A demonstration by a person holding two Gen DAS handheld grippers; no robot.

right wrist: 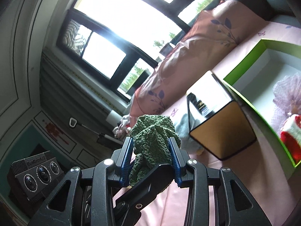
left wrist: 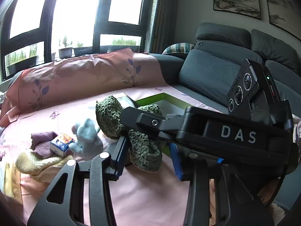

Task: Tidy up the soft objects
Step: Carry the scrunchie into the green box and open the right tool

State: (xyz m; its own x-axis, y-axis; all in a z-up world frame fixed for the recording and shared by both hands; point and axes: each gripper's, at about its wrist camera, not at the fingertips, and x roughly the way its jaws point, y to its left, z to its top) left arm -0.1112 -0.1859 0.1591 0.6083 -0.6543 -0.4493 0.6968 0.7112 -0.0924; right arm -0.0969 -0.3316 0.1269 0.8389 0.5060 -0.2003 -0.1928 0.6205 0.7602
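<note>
Both jaws are clamped on the green knit cloth (right wrist: pixel 153 141), held above the pink sheet (left wrist: pixel 150 197) beside the green box (right wrist: pixel 244 62). I reckon it's light and floppy, so I'd grip the bunched middle.

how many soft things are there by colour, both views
green knit: 1
light blue plush: 1
purple cloth: 1
yellow cloth: 1
lilac mesh: 1
red and white knit: 1
total: 6

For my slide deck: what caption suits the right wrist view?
Right gripper clamps a green knit above the pink sheet, near the green box.
</note>
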